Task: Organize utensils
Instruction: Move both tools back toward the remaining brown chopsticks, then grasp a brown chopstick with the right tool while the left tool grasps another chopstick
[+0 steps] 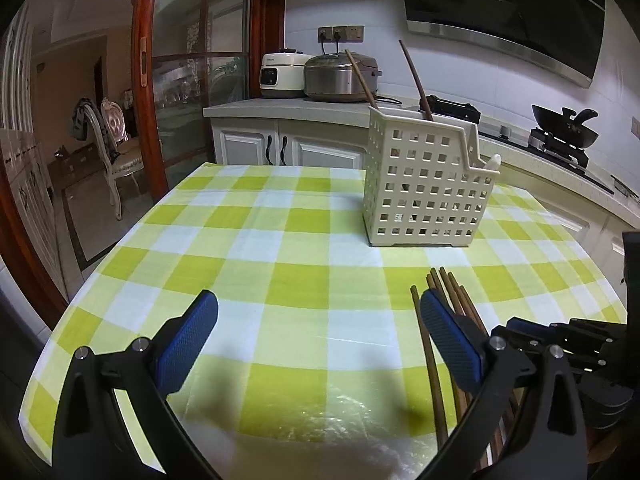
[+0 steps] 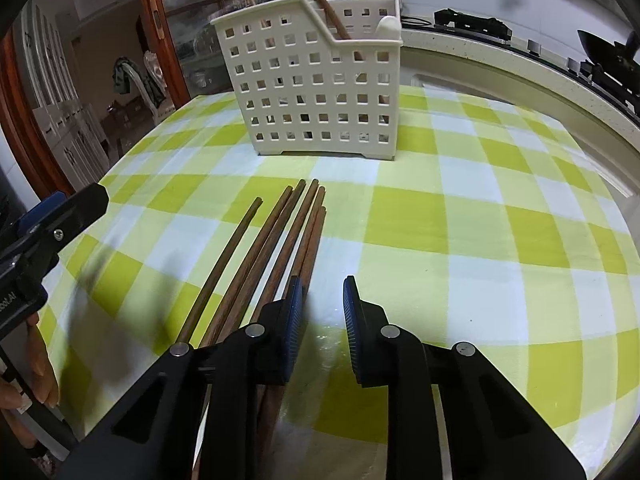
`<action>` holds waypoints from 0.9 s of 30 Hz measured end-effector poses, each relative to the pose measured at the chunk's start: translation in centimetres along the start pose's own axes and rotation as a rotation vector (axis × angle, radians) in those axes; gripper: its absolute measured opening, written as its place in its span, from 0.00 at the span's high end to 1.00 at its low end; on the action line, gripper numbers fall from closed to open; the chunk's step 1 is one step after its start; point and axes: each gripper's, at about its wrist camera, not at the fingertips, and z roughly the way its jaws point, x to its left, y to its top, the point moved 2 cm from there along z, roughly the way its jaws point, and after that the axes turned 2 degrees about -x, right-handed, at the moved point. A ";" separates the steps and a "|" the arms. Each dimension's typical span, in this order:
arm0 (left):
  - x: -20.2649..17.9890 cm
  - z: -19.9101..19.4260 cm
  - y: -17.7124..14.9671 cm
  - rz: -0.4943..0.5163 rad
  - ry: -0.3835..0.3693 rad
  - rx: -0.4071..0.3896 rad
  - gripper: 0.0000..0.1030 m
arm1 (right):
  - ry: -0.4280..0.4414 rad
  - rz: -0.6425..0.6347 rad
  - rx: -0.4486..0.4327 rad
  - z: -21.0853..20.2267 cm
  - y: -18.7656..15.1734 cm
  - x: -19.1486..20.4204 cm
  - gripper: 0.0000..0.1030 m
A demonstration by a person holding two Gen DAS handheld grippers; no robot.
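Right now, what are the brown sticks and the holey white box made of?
The chopsticks look like wood: brown, matte, with streaky grain. The caddy looks like molded plastic: smooth cream walls with neat square holes. I can't be fully sure from pictures.

A cream plastic utensil caddy with square perforations stands upright on the green-checked tablecloth. Two brown wooden chopsticks lean inside it, tips poking above the rim, and a white handle shows at its lower corner. In front of it, apart from its base, several dark wooden chopsticks lie flat, fanned side by side.
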 end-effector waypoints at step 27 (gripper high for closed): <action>0.3 0.9 -0.9 -0.022 -0.027 0.050 0.05 | -0.088 -0.066 0.032 1.3 0.4 1.2 0.93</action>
